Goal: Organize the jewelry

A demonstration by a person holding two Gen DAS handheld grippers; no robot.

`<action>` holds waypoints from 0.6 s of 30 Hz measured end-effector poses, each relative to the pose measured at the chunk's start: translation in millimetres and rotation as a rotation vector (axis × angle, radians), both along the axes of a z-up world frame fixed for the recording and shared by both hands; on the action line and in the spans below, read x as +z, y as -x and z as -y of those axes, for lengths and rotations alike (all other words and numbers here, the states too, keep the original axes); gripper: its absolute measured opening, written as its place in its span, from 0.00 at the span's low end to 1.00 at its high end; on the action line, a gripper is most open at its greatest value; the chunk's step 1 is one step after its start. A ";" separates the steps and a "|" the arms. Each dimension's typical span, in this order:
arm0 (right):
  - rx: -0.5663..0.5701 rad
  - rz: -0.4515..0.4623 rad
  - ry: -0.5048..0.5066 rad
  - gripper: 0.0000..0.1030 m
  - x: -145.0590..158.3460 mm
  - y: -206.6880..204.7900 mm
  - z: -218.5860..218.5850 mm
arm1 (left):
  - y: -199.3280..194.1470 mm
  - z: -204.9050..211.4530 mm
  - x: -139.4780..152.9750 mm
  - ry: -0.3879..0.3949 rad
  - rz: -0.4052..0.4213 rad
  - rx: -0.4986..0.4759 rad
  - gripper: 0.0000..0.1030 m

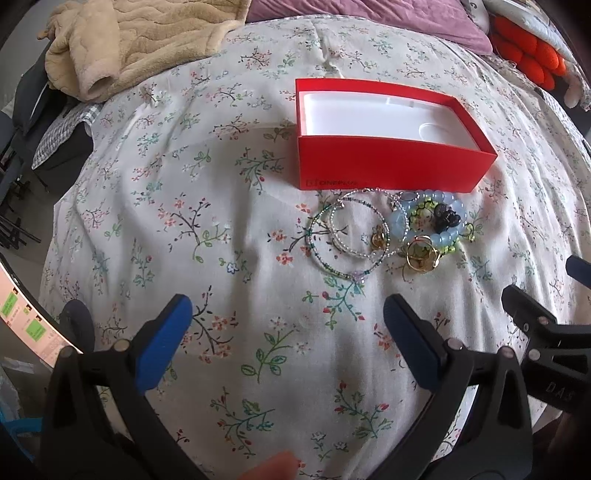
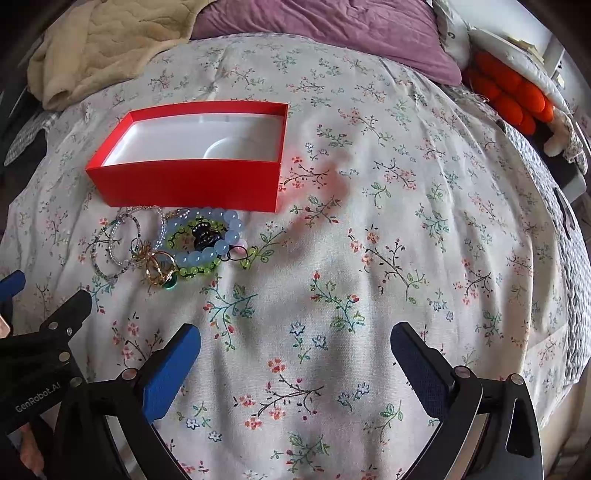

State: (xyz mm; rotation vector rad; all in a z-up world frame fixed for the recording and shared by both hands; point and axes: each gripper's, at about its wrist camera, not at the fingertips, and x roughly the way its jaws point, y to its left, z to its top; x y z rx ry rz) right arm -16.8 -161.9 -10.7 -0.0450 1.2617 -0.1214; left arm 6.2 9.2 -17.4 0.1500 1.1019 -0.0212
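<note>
An open red box [image 1: 388,166] with a white, empty inside lies on the floral bedsheet; it also shows in the right wrist view [image 2: 192,184]. In front of it lies a heap of jewelry: thin beaded bracelets [image 1: 343,236], a pale blue bead bracelet [image 1: 439,218], a green bead bracelet and gold rings [image 1: 419,254]. The heap shows in the right wrist view too [image 2: 177,243]. My left gripper [image 1: 288,314] is open and empty, just short of the heap. My right gripper [image 2: 295,347] is open and empty, to the right of the heap.
A beige fleece blanket [image 1: 129,44] lies at the back left, a purple pillow [image 2: 332,33] at the back, an orange knitted thing [image 2: 509,96] at the back right. The floral bedsheet [image 2: 406,240] spreads to the right of the box.
</note>
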 end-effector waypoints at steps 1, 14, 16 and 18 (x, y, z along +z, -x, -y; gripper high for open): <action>-0.001 0.000 -0.001 1.00 0.1 -0.1 0.5 | 0.6 0.2 0.0 -0.001 0.000 -0.001 1.00; -0.010 -0.004 0.002 1.00 -0.7 -1.2 2.8 | 0.7 -1.0 3.0 0.012 -0.007 -0.005 1.00; -0.012 -0.004 0.001 1.00 -1.0 -1.7 2.8 | 0.2 -1.5 3.3 0.016 -0.008 -0.005 1.00; -0.012 -0.004 0.002 1.00 -1.5 -2.1 2.2 | 0.1 -1.7 3.6 0.017 -0.007 -0.004 1.00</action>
